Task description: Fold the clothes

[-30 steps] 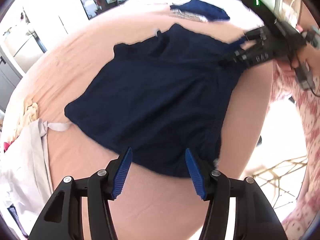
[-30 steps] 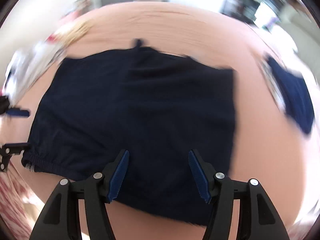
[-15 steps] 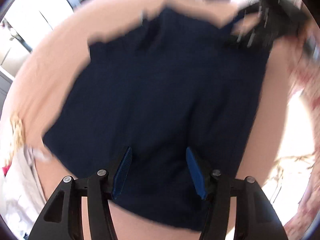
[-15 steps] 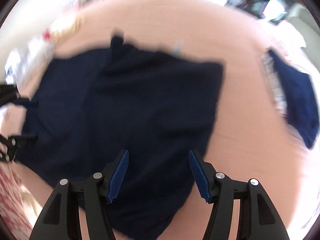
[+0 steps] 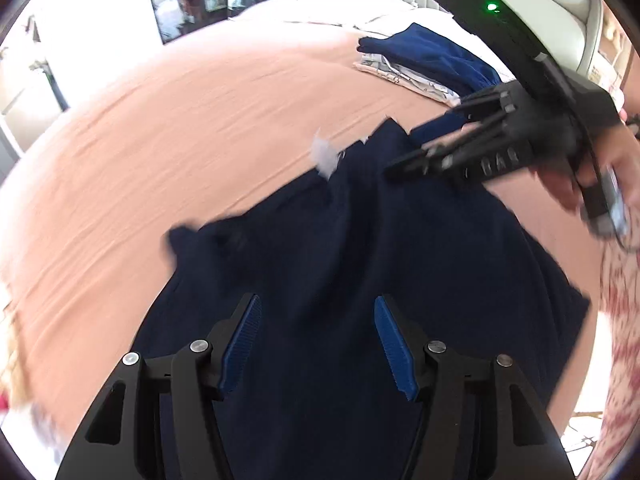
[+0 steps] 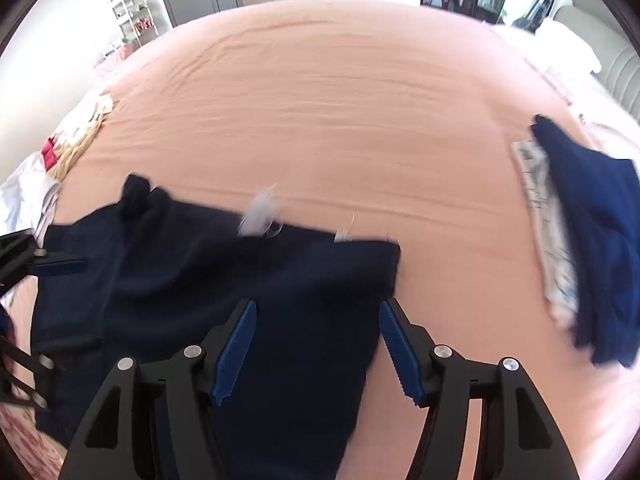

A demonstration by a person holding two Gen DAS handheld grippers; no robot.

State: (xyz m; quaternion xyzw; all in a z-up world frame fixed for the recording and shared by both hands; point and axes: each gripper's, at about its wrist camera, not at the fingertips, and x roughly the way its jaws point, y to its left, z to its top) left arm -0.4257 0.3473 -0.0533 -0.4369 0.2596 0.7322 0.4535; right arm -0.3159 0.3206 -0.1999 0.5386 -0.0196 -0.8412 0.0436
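Both grippers over the navy garment [image 5: 360, 280], nothing held.

My left gripper [image 5: 318, 340] and right gripper [image 6: 316, 344] have their fingers spread and empty above the dark cloth lying flat on the peach bed [image 6: 340, 100], with a folded stack [image 6: 580, 240] well apart. To fold cleanly, I should pinch matching corners at one edge, lift evenly and keep that edge taut.

Bright daylight, blown-out whites at left edges, fisheye bending, motion blur on cloth.
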